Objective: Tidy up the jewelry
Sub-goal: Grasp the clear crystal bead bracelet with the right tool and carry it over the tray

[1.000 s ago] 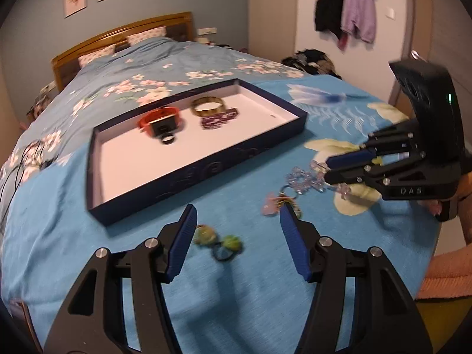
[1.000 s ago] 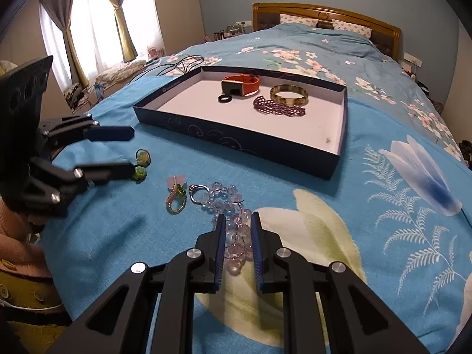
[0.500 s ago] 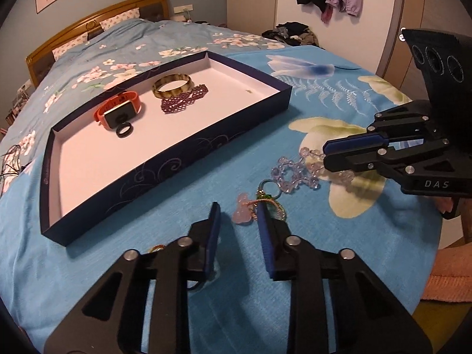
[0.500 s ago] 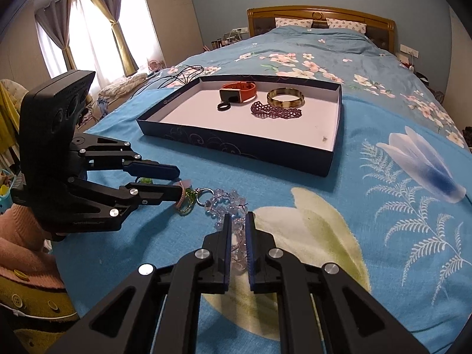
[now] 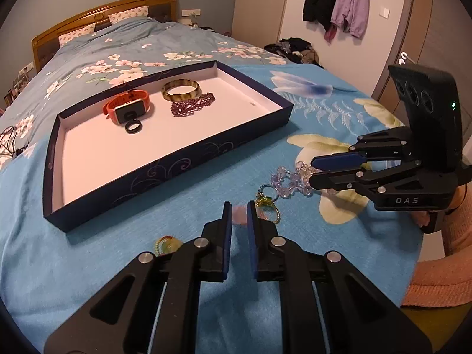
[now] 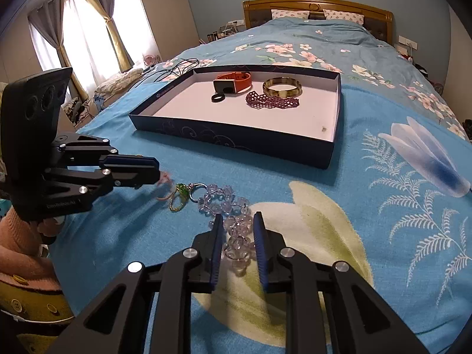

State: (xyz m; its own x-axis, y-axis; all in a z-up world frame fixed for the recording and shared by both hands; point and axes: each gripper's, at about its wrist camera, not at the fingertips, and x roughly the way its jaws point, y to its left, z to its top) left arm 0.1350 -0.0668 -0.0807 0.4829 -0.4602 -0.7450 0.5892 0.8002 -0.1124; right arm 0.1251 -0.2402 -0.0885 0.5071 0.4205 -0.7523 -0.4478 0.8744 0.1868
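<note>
A strand of clear beads (image 6: 236, 236) lies on the blue bedspread and joins a silver ring with green and gold charms (image 5: 267, 202). My right gripper (image 6: 238, 221) straddles the strand; its jaws are opening and the beads lie loose between the pads. My left gripper (image 5: 239, 206) is shut on a small pink charm (image 5: 239, 218) at the strand's other end. The right wrist view shows that left gripper (image 6: 157, 172) from the side. The dark blue tray (image 5: 177, 159) holds an orange watch (image 5: 126, 107), a black ring (image 5: 132, 125), a gold bangle (image 5: 181, 90) and a purple bead bracelet (image 5: 191, 104).
A green and yellow hair tie (image 5: 166, 244) lies half hidden under my left gripper's arm. Black cables (image 6: 177, 65) trail on the bed beyond the tray. A person's pink sleeve (image 5: 436, 280) is at the bed's near edge. Clothes hang on the wall (image 5: 339, 3).
My left gripper left the hair tie, moved over to the pink charm and shut on it. The right jaws narrowed on the clear beads, then spread slightly.
</note>
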